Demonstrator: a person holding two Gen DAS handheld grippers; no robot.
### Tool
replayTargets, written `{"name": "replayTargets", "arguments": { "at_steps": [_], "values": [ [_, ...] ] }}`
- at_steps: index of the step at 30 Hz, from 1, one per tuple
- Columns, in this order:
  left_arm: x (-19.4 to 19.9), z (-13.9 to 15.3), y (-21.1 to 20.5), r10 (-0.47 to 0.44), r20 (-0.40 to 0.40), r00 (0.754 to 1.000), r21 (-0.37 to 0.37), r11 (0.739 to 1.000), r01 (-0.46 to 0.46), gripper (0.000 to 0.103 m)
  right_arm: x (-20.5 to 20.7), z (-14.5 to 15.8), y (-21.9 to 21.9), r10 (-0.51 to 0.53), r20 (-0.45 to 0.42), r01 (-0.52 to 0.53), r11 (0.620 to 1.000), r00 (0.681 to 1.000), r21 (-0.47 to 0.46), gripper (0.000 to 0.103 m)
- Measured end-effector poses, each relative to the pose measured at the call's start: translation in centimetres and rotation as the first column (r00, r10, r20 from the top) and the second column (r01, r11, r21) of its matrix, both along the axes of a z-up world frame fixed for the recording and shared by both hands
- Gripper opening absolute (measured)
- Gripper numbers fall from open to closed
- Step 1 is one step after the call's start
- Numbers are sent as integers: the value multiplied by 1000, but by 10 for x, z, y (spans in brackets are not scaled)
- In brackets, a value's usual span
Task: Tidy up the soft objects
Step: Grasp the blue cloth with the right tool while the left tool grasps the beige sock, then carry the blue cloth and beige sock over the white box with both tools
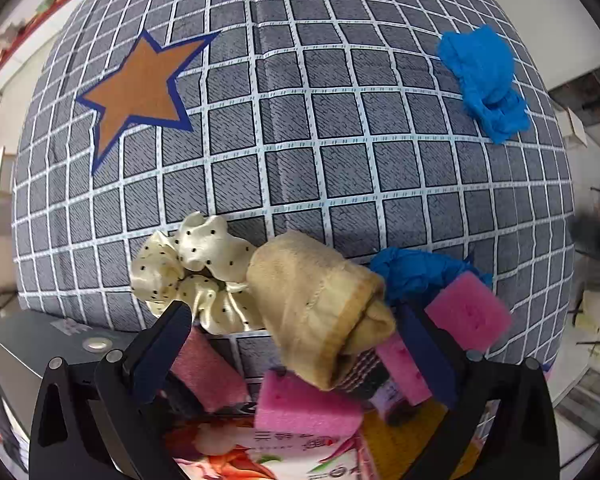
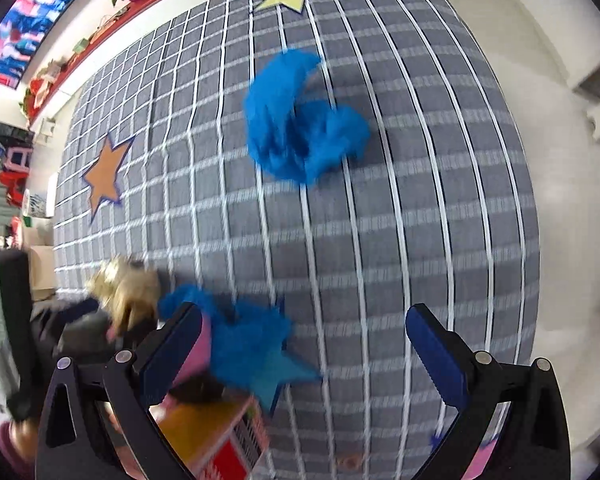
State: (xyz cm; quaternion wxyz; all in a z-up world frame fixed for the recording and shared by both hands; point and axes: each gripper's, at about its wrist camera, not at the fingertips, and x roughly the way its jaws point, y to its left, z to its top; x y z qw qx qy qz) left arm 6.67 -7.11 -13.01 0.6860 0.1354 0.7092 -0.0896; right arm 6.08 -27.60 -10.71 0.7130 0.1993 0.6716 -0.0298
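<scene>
Tan cloth (image 1: 320, 308) draped over the pile in the box (image 1: 260, 452) at the near edge, right between the left gripper's (image 1: 296, 332) parted fingers, which grip nothing. Cream dotted scrunchie (image 1: 196, 272) just left of it, pink sponges (image 1: 304, 404) beneath and to the right, a crumpled blue cloth (image 1: 416, 272) touching the far-right sponge. Another blue cloth (image 2: 296, 120) lies well apart, farther out on the grey checked tabletop (image 2: 380, 240). Right gripper (image 2: 304, 348) hovers, fingers spread wide and empty, view blurred
</scene>
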Motion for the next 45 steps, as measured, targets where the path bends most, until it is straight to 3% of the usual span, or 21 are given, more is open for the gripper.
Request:
{"name": "replayTargets", "arguments": {
  "at_steps": [3,7,12,16,22,24,26,27,28,29,31,32,38,45],
  "values": [
    [4,-6,-3,36,-16,999,4,999,-36,103,30,-11,-4,-9,23,11,997,1000,-78,103],
    [11,-14,-13,61,-21,998,28,998,-60,100,65,-33,-5,-9,21,10,996,1000,-86,103],
    [25,-30,-21,109,-66,992,61,993,-105,91,101,-60,8,86,7,-84,987,996,-138,103],
    [29,-42,-23,110,-108,988,67,992,-103,77,110,-82,12,136,-14,-136,980,991,-146,103],
    [22,-60,-29,114,-110,987,60,992,-108,76,104,-91,4,131,-21,-133,979,991,-155,103],
    [22,-57,-23,111,-105,988,53,993,-106,70,97,-92,2,142,-11,-142,977,990,-159,103],
    [28,-57,-20,102,-103,989,45,994,-98,52,98,-93,3,168,-27,-170,973,985,-154,103],
    [29,-55,-20,99,-100,990,45,995,-95,50,97,-94,3,174,-34,-177,973,984,-147,103],
    [30,-50,-20,94,-91,991,41,995,-91,44,96,-93,2,170,-31,-173,975,985,-137,101],
    [31,-37,-21,91,-81,993,38,995,-88,40,99,-91,5,163,-23,-164,977,986,-139,90],
    [31,-28,-22,85,-56,995,34,996,-83,40,100,-75,4,160,20,-154,974,987,-165,56],
    [32,-23,-22,81,-39,996,30,996,-79,40,100,-69,3,164,34,-157,974,986,-162,33],
    [36,19,-21,62,62,996,-7,998,-62,40,86,-45,-23,103,86,-99,994,991,-56,33],
    [32,56,-14,63,117,991,-25,998,-61,40,51,-13,-49,29,110,-31,999,994,21,33]
  ]
}}
